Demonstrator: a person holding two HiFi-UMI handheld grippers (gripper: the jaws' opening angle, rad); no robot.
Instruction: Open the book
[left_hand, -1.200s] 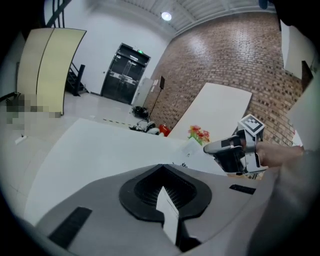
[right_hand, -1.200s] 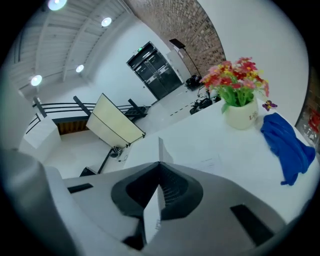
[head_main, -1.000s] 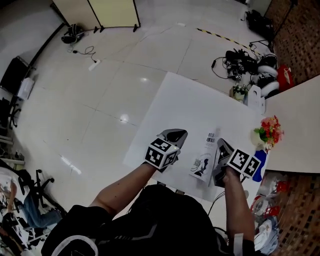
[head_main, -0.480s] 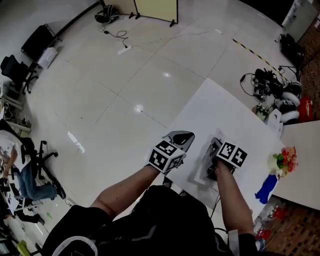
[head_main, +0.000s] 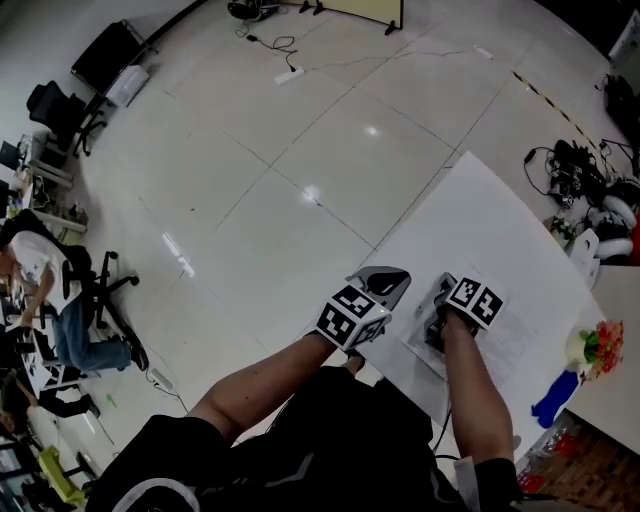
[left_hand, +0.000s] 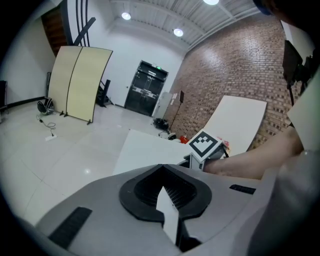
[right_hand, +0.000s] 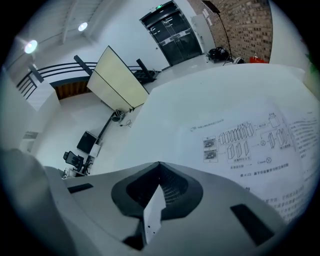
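The book (head_main: 507, 336) lies on the white table (head_main: 470, 215) near its front edge, with a white printed page facing up. That page (right_hand: 250, 145), with small diagrams and text lines, fills the right of the right gripper view. My right gripper (head_main: 441, 298) hangs over the book's left part, pointing steeply down, jaws shut with nothing held (right_hand: 157, 189). My left gripper (head_main: 388, 281) hovers at the table's left edge, beside the book and apart from it. Its jaws are shut and empty (left_hand: 163, 189). The right gripper's marker cube (left_hand: 205, 144) shows ahead in the left gripper view.
A blue object (head_main: 555, 398) and a bunch of flowers (head_main: 600, 345) stand at the table's right end. Cables and gear (head_main: 590, 170) lie on the floor beyond. A seated person (head_main: 60, 290) is far left. A folding screen (left_hand: 80, 82) stands at the back.
Both grippers have shifted along the table's near edge, and the right one has sunk toward the book. The pictured cover seen a second ago is gone; a plain printed page faces up.
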